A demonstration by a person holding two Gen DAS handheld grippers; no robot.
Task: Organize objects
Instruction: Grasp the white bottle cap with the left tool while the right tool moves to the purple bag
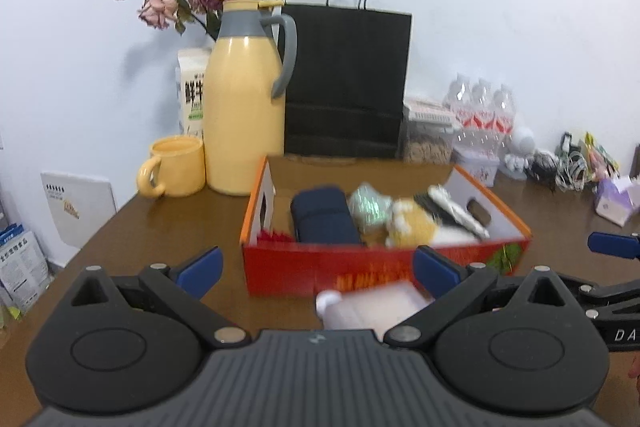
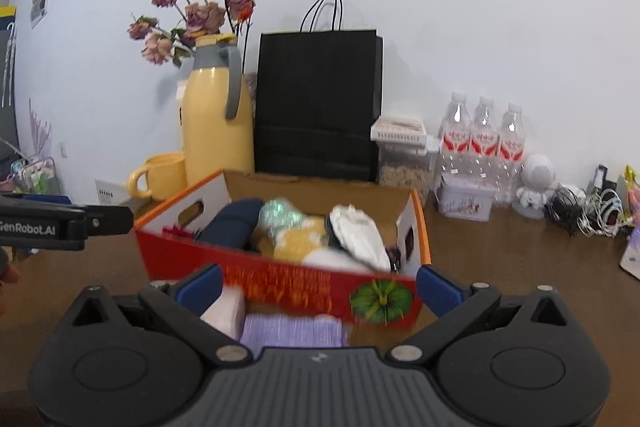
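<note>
Both the left gripper (image 1: 316,273) and right gripper (image 2: 318,287) stand wide apart, gripping nothing. The red box (image 1: 360,267) sits ahead, already loaded. A pale item (image 1: 372,309), blurred, possibly a packet, lies before it, apparently awaiting pickup.

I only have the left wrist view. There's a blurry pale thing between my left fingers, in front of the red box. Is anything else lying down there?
Observer: Yes. The right wrist view shows a lavender knitted item just in front of the red box, beside the pale pink item.
Operator: Is the right gripper holding that lavender one?
Observer: No. The right gripper is open, with its fingers spread wide. The lavender item sits low between them, and neither finger touches it.
</note>
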